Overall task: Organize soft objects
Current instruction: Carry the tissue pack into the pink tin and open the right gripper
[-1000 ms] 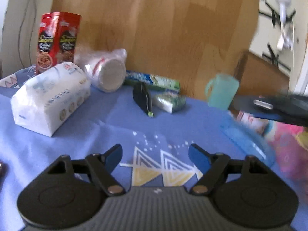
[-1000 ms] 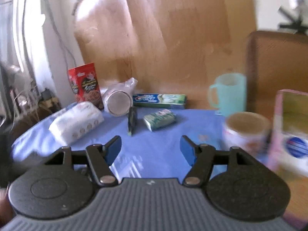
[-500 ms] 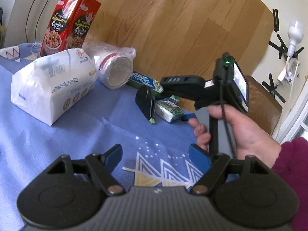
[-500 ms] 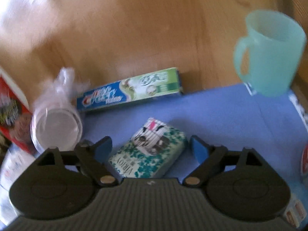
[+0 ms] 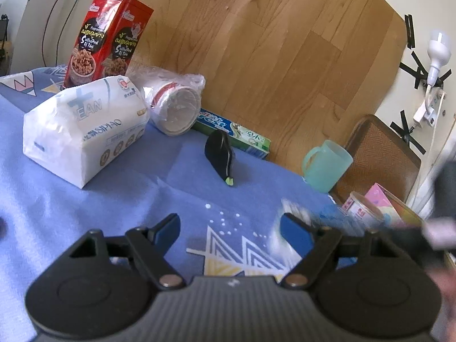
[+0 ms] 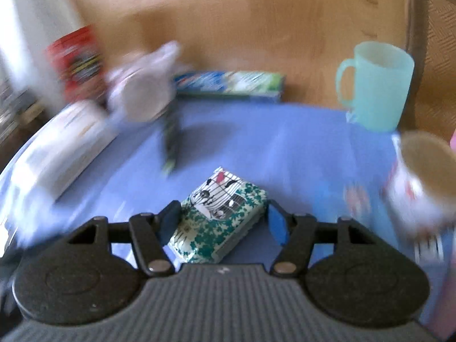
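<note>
We see the tissue pack [image 6: 221, 218], white with teal leaf print, between the fingers of the right gripper [image 6: 223, 221], low in the right wrist view over the blue cloth [image 6: 285, 154] on the desk. The jaws have just been closing and the pads sit against the pack's two sides, so we read it as gripped. The view is blurred, so we cannot tell whether the pack is off the cloth.

Beyond it lies a small black object [image 6: 171, 139], and behind that a toothpaste box [image 6: 230, 84] against the wooden panel [image 6: 256, 14]. A mint mug [image 6: 376, 85] stands to the right, with a printed cup [image 6: 424, 182] nearer the camera on that side. To the left we see a large white pack [image 6: 65, 148], a wrapped stack of cups [image 6: 142, 91] on its side, and a red box [image 6: 77, 62] upright at the back.

The left gripper [image 5: 230, 228] hovers over the cloth with its fingers apart and nothing between them. In its view the white pack [image 5: 85, 131] lies at the left, the red box [image 5: 105, 37] just behind it, the wrapped cups [image 5: 173, 102] beside it. The right gripper shows there only as a dark blur at the right edge.
</note>
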{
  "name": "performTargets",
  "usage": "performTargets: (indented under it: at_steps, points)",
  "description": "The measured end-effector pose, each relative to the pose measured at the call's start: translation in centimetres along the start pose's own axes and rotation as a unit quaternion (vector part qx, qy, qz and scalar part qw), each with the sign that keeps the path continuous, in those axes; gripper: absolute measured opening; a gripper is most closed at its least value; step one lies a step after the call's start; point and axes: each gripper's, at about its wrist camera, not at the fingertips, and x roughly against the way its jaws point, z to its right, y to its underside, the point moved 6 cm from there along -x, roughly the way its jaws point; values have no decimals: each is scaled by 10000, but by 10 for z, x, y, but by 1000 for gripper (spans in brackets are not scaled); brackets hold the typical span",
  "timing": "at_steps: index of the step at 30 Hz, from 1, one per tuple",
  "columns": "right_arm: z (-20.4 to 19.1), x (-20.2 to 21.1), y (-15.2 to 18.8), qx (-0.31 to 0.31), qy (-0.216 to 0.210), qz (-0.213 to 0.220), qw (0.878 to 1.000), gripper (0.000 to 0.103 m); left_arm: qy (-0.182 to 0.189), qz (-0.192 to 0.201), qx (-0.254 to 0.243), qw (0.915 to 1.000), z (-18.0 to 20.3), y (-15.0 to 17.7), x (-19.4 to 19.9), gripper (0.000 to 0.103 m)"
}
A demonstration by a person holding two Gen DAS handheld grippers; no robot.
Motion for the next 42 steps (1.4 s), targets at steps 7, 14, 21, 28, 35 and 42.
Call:
performTargets:
  at_steps: [7, 14, 21, 28, 35, 42]
  points:
    - [-5, 107, 81, 925, 340, 862, 9914, 91, 612, -423, -364, 9966, 23, 12, 3, 70]
    - [-5, 132, 121, 480, 141, 1103, 9926, 95, 1414, -1115, -649, 9815, 84, 50, 17, 61]
    - [-7, 106, 122, 633, 135, 797, 9947, 64, 1449, -1560, -1306, 9683, 127, 80, 2, 36]
    - [-1, 152, 117, 760, 474, 1821, 9792, 57, 1688, -1079, -1844, 9622, 181, 58, 33, 34]
    - [64, 208, 112, 271, 1342, 2540, 9575, 57, 2281, -902, -2556, 9352, 282, 51, 5, 35]
    - [141, 220, 117, -454, 1868, 2476, 9496, 59, 2304, -1071, -2929, 9218, 346, 74, -44, 41]
